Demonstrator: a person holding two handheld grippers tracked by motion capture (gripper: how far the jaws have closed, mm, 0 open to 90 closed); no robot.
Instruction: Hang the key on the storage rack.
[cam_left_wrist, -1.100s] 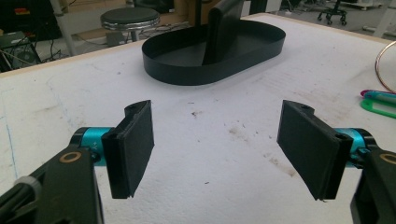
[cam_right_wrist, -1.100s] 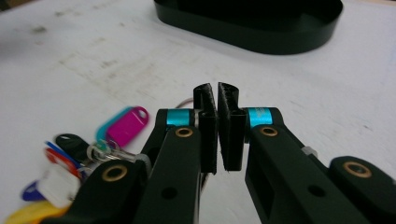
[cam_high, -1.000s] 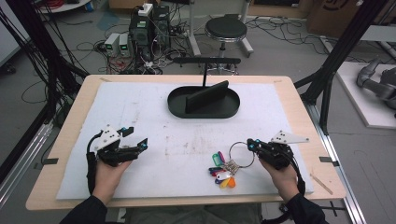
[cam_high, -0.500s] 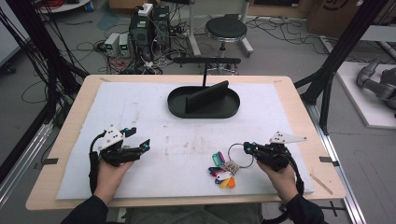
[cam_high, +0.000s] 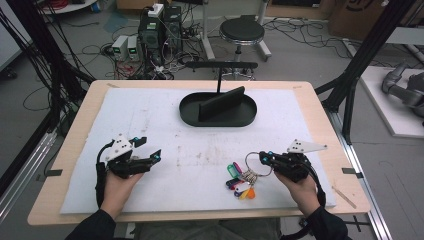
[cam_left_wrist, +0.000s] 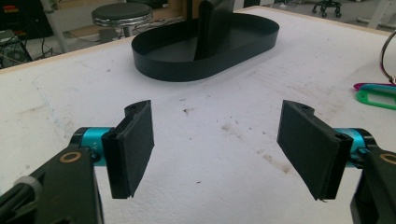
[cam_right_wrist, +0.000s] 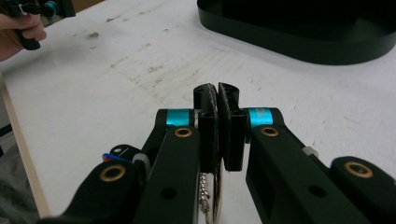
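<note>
Since a second ago the right gripper (cam_high: 263, 158) has slid left, toward the key ring (cam_high: 255, 164), and now its jaws are pinched almost shut on the thin metal ring, which shows between and below them in the right gripper view; the left gripper (cam_high: 150, 152) has barely shifted and hangs wide open over bare mat, holding nothing. Largest first: the white mat (cam_high: 165, 112) covers the table, the black oval tray (cam_high: 190, 107) with its upright divider sits far centre, well apart from both hands, and the bunch of coloured tags (cam_high: 239, 179) lies near right, trailing from the ring. My worry is the grip: a thin ring could twist or slip out if lifted, the dangling tags swinging. Nothing stands between ring and tray.
</note>
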